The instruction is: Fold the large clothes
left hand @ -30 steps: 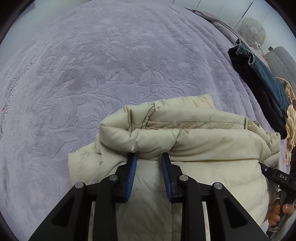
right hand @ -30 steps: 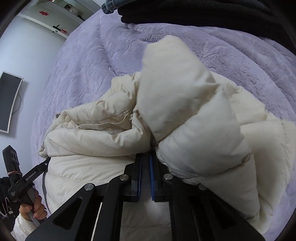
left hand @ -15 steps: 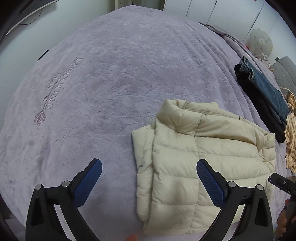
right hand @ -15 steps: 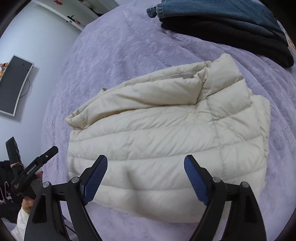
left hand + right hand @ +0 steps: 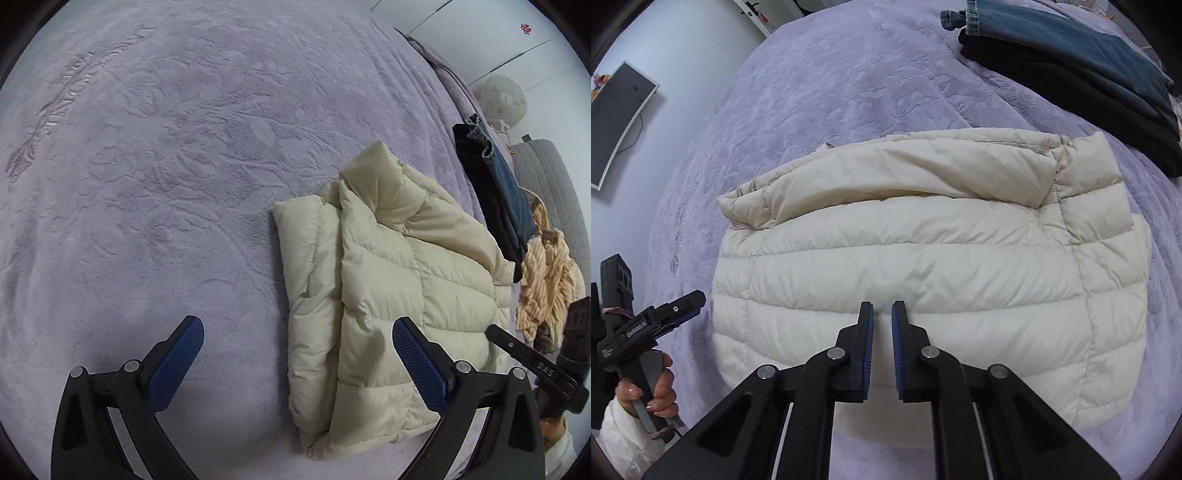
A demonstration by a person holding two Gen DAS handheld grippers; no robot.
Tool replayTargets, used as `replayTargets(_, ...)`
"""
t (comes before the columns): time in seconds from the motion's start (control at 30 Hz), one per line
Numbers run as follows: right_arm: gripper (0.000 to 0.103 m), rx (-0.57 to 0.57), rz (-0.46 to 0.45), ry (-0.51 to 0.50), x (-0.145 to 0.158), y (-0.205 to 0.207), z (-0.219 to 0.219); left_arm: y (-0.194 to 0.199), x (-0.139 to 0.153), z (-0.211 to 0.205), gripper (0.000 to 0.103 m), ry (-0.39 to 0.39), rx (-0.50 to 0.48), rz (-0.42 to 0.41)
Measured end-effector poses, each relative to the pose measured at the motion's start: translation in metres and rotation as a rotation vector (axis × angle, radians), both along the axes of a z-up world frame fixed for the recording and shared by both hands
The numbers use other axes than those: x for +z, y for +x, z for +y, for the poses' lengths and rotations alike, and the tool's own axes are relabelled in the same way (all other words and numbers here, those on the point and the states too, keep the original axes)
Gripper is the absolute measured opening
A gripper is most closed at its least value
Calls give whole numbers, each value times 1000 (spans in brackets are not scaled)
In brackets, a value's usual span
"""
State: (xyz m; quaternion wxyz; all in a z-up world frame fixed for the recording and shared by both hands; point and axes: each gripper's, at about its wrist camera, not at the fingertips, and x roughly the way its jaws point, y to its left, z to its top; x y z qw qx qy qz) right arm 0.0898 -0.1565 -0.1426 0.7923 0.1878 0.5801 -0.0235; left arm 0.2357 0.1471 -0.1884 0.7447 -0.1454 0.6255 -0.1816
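Note:
A cream puffer jacket [image 5: 388, 277] lies folded into a flat bundle on the lilac bedspread [image 5: 166, 184]. My left gripper [image 5: 295, 325] is open wide above the jacket's left edge, and nothing is between its fingers. In the right wrist view the jacket [image 5: 923, 258] fills the middle, its collar folded along the far side. My right gripper [image 5: 882, 306] hovers over the jacket's near half. Its jaws are closing to a narrow gap and no fabric is pinched between them. The left gripper [image 5: 676, 310] shows at the left there, held by a hand [image 5: 657, 384].
Folded jeans on a black garment [image 5: 1071, 55] lie on the bedspread [image 5: 849, 92] beyond the jacket. A beige knitted piece [image 5: 550, 273] lies to its right, beside the right gripper [image 5: 517, 343]. A dark monitor [image 5: 617, 110] hangs on the wall past the bed.
Both grippers let go of the jacket, which dropped flat, and drew back from it. The left jaws stayed wide; the right jaws opened wide, then came nearly together.

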Motion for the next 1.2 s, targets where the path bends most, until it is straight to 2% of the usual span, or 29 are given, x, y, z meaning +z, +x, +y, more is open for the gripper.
replayTargets(0.1,11,1,42,45,-36,8,-9,9,-18,-8,102,-86,-33,37)
replayTargets(0.17,9,-9,53,89,-56,10,-14,13,-26,-18,102,-107,-52,46)
replayTargets(0.27,7,-12,41,109,-67,8,-18,17,-33,-35,102,-106,-95,45)
replayTargets(0.37,7,-8,32,120,-68,5,-21,20,-36,-50,102,-138,-140,59)
replayTargets(0.4,7,-6,31,122,-69,4,-21,20,-36,-55,98,-156,-158,63)
replayTargets(0.43,7,-6,32,126,-70,4,-22,20,-35,-60,87,-167,-173,66)
replayTargets(0.47,7,-7,33,130,-71,4,-23,20,-35,-66,83,-170,-186,71)
replayTargets(0.5,7,-8,35,133,-71,5,-24,20,-33,-72,73,-174,-193,70)
replayTargets(0.53,7,-10,36,138,-73,5,-25,19,-31,-77,55,-180,-199,69)
replayTargets(0.6,7,-15,37,146,-75,5,-26,17,-22,-85,34,-186,-216,59)
replayTargets(0.63,7,-17,37,150,-76,5,-27,14,-15,-87,27,-185,-229,44)
replayTargets(0.67,7,-20,39,153,-77,5,-28,12,-6,-92,24,-183,-244,29)
replayTargets(0.73,7,-21,40,162,-80,4,-29,7,17,-102,24,-200,-262,6)
replayTargets(0.83,7,-24,35,191,-83,3,-34,-3,52,-122,24,-274,-274,-2)
replayTargets(0.93,7,-38,32,235,-85,2,-41,-21,77,-160,24,-260,-315,-16)
replayTargets(1.0,7,-52,50,274,-85,2,-48,-33,89,-185,24,-215,-341,-48)
replayTargets(1.1,7,-15,76,276,-61,4,-56,-41,101,-201,24,-187,-343,-91)
replayTargets(1.2,7,17,-29,247,-19,-2,-76,-39,108,-201,24,-176,-324,-83)
